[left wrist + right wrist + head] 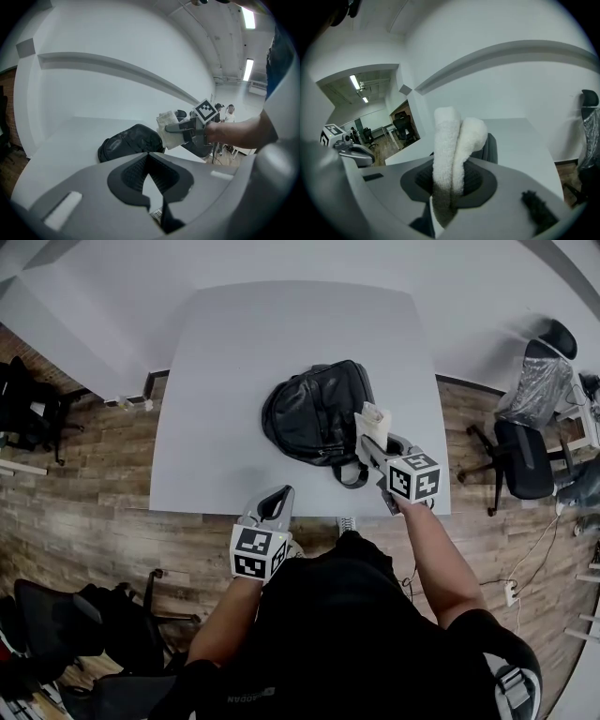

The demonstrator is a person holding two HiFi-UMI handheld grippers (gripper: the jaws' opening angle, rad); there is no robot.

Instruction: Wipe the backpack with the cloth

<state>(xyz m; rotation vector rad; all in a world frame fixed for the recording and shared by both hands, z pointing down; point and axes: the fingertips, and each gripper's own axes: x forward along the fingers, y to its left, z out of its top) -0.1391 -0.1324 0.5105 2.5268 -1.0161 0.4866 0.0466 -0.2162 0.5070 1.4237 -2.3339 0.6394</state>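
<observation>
Backpack-wipe step: approach. The right tool (pixel 370 442) clamps a folded white fluffy cloth (pixel 374 418) just beside the black leather backpack (pixel 314 411); whether they touch cannot be told.
Idle side: the left tool (pixel 277 495) has its jaws together at the tips and is empty, at the near edge of the grey desk (pixel 234 362).
Next move: likely to press the cloth onto the leather and stroke across it.
Arm pose: right forearm reaches forward over the desk; left arm is low and close to the body.
</observation>
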